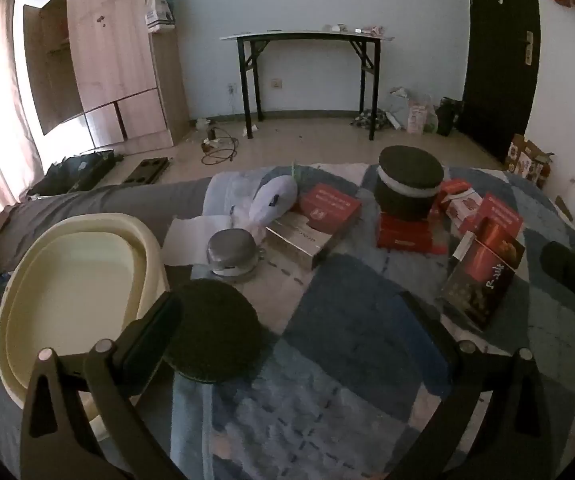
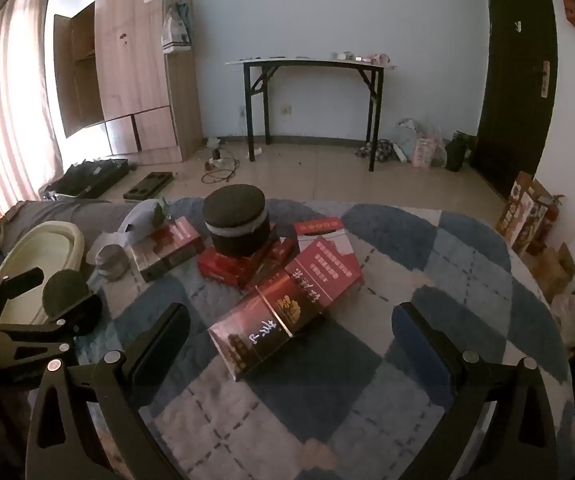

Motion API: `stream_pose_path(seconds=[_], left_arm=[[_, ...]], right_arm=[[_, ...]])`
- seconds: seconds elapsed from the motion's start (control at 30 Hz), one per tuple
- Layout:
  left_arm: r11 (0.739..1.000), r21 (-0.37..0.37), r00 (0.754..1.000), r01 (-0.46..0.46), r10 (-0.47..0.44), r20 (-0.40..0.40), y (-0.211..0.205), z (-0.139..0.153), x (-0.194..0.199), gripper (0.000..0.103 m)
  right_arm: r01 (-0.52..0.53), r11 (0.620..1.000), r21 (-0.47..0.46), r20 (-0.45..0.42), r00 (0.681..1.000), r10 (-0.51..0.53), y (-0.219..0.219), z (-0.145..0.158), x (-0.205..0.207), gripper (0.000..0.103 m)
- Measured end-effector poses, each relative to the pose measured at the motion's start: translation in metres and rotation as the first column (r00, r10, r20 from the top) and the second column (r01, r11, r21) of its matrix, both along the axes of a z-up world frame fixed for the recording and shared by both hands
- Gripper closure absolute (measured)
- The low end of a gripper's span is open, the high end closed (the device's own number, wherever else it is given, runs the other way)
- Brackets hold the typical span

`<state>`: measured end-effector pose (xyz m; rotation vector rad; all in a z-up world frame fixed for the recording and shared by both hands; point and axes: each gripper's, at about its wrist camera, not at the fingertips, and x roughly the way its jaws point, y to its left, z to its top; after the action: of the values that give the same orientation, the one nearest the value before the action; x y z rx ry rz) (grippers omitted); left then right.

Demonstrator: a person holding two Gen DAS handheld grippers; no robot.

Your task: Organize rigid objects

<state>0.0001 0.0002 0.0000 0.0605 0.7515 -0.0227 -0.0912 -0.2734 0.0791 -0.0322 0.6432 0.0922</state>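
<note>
My left gripper [image 1: 295, 328] is open above the blue checked blanket. A round black lid [image 1: 213, 330] rests against its left finger [image 1: 151, 340]; the right finger is well apart from it. It also shows in the right wrist view [image 2: 65, 294]. My right gripper [image 2: 291, 340] is open and empty, just in front of a dark red box [image 2: 263, 336] that leans on a red box [image 2: 323, 270]. A black round tin with a white band [image 1: 409, 182] stands on red boxes [image 1: 407, 236]. A small metal pot [image 1: 233, 254] stands near a cream basin [image 1: 75, 292].
A silver-and-red box [image 1: 311, 222] and a pale cloth bundle [image 1: 271, 200] lie at the blanket's far side. More red boxes [image 1: 483, 216] lie at the right. Beyond are a black-legged table [image 1: 307, 76], a wooden wardrobe [image 1: 115, 60] and a dark door [image 1: 499, 52].
</note>
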Motion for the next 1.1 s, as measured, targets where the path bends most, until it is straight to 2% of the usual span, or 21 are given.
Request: stream_pose_path(seconds=[0.03,0.17,0.27,0.4,0.57,0.73,0.9,1.0,1.1], left_arm=[[1.000,0.021,1.000,0.001,-0.001,0.030,-0.001,0.000,-0.001,0.000],[1.000,0.009,1.000,-0.018,0.018,0.002,-0.004,0.003,0.006,0.000],[1.000,0.009,1.000,-0.020,0.020,0.014,-0.004,0.003,0.002,0.000],[1.000,-0.006,1.000,-0.008,0.008,0.017,0.006,0.004,0.001,0.000],[0.997,-0.068,1.000,-0.019,0.020,0.011,0.027,0.000,0.002,0.000],[0.999,-0.043,1.000,-0.019,0.020,0.018,0.029,0.003,-0.001,0.000],[0.996,-0.093,1.000,-0.016,0.016,-0.004,0.032,0.000,0.003,0.000],[0.998,-0.060,0.999,-0.029,0.030,0.017,0.030,0.002,0.000,0.000],[0.997,-0.078,1.000,-0.008,0.009,0.009,0.029,0.003,-0.001,0.000]], right_arm=[[-0.001,1.000,0.002,0.000,1.000,0.001,0.000,0.000,0.000,0.000],[-0.024,1.000,0.002,-0.005,1.000,0.024,0.003,-0.002,-0.001,0.000],[-0.026,1.000,-0.003,-0.021,0.999,0.026,0.003,-0.004,0.003,0.000],[-0.029,1.000,-0.002,-0.025,0.999,0.029,0.006,-0.003,0.008,0.000],[-0.037,0.999,-0.017,-0.008,0.999,0.037,0.010,-0.006,0.003,0.000],[-0.043,0.999,-0.028,-0.007,0.999,0.043,0.014,-0.007,0.002,0.000],[-0.061,0.997,-0.037,-0.012,0.998,0.061,0.019,-0.008,0.003,0.000],[-0.064,0.997,-0.039,-0.014,0.998,0.063,0.020,-0.008,0.003,0.000],[-0.058,0.997,-0.042,-0.010,0.998,0.058,0.020,-0.008,0.002,0.000]])
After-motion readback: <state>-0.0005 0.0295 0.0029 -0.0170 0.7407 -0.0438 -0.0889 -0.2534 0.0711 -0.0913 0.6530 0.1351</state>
